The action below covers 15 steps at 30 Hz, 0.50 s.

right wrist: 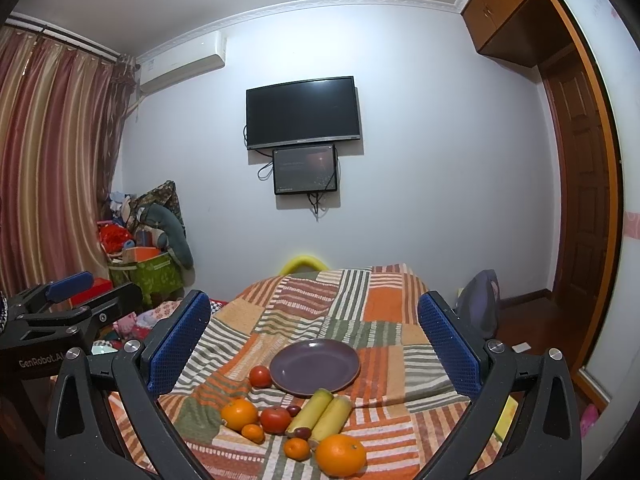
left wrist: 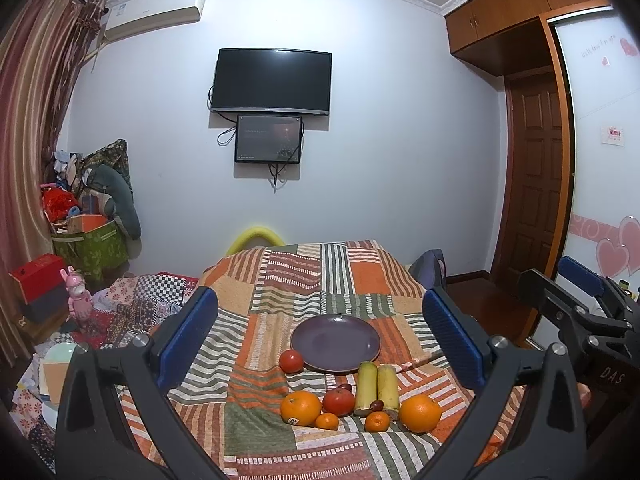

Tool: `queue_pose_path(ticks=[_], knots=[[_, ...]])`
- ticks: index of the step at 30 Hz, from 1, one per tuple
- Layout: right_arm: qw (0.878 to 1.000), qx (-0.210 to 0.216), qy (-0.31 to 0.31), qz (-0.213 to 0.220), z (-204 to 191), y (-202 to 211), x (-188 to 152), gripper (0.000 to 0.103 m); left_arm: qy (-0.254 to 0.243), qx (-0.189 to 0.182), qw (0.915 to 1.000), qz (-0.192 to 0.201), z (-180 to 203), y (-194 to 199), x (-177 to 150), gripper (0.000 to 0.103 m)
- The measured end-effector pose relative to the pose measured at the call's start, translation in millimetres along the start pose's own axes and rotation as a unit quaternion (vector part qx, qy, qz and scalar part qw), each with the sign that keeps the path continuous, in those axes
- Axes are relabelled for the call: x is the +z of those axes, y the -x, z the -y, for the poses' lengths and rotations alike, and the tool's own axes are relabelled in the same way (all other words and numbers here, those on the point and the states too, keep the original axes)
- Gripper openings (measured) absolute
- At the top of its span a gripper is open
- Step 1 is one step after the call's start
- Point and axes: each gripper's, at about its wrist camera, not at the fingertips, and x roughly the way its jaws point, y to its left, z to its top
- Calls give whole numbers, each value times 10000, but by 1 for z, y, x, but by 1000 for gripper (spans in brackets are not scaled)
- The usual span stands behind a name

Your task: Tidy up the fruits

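Both our grippers, left (left wrist: pixel 320 336) and right (right wrist: pixel 314 340), are hovering with fingers spread wide and empty above the fruit clustered on the patchwork bed just before the bare purple plate (left wrist: pixel 316 348), so we are judging the nearest orange (right wrist: pixel 341 455) deserves a centred, gentle squeeze.

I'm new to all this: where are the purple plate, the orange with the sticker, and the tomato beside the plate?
purple plate (left wrist: pixel 335 338), left wrist view, bare centre.
orange with the sticker (left wrist: pixel 300 407), left wrist view, middle of peel.
tomato (left wrist: pixel 291 360), left wrist view, middle of skin.
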Motion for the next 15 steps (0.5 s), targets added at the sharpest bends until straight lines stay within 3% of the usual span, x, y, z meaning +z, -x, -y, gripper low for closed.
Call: queue_pose_path(ticks=[15], knots=[[10000, 29, 11, -24, -2, 0, 0, 103, 45, -8, 10000, -1, -2, -2, 1, 103]])
